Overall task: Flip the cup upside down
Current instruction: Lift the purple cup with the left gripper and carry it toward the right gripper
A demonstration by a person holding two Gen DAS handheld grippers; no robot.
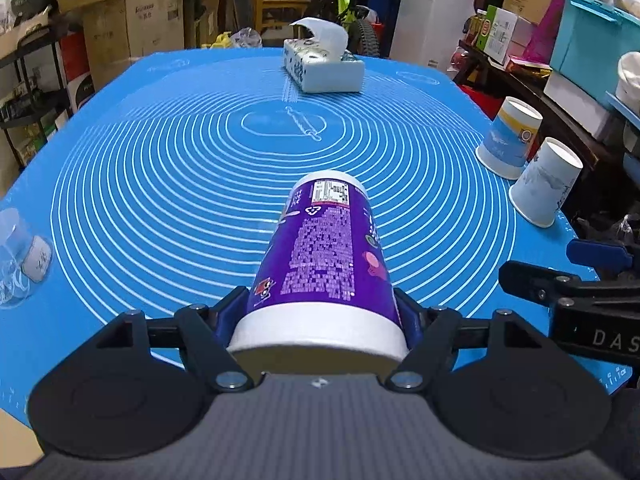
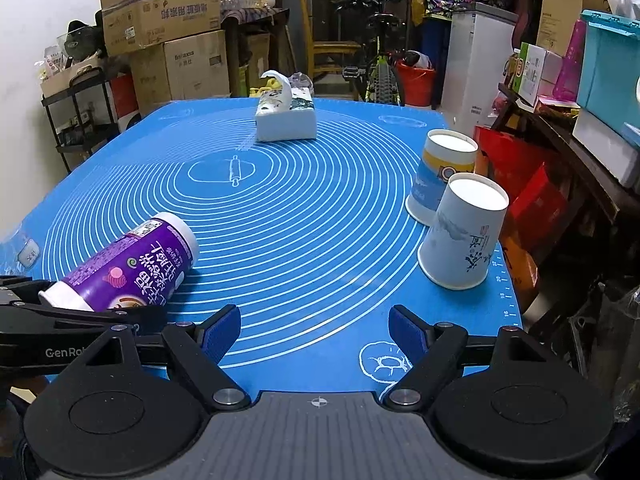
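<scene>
A purple cup (image 1: 324, 256) with white rim bands lies tilted, nearly on its side, with its narrow end pointing away over the blue mat (image 1: 160, 184). My left gripper (image 1: 320, 316) is shut on its wide end. The cup also shows in the right wrist view (image 2: 132, 264), with the left gripper's arm at the left edge. My right gripper (image 2: 316, 330) is open and empty, low over the mat's near edge. The right gripper also shows in the left wrist view (image 1: 568, 284) at the right edge.
Two paper cups stand upside down at the mat's right edge: a blue and yellow one (image 2: 442, 176) (image 1: 510, 138) and a white one (image 2: 464, 232) (image 1: 546, 182). A tissue box (image 2: 286, 118) (image 1: 322, 68) sits at the far side. A clear plastic item (image 1: 20, 252) lies at left. Boxes and shelves surround the table.
</scene>
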